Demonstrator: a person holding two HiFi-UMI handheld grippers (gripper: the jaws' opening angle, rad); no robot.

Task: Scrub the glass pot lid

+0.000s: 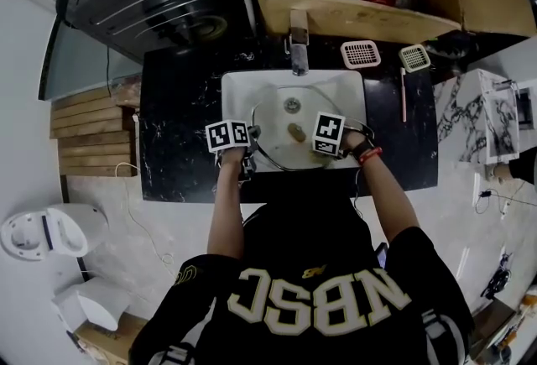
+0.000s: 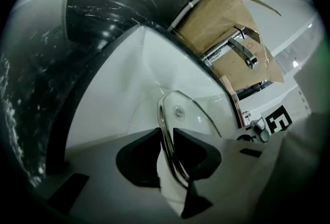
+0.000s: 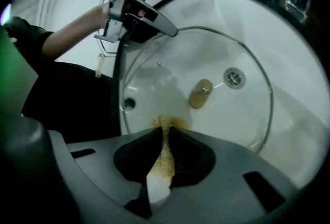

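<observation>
Black shirt point(image 1: 319, 296) of the person fills the foreground. Left gripper point(image 2: 166, 138) is nearly closed, pinching the metal rim of the lid point(image 3: 232, 115), which leans tilted inside the white sink point(image 1: 239, 91). Right gripper point(image 3: 166, 135) is clamped on a yellowish pad point(image 3: 166, 124) close over the glass, near the tan knob point(image 3: 200, 93).

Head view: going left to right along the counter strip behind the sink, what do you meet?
faucet → pink grate → white grate
</observation>
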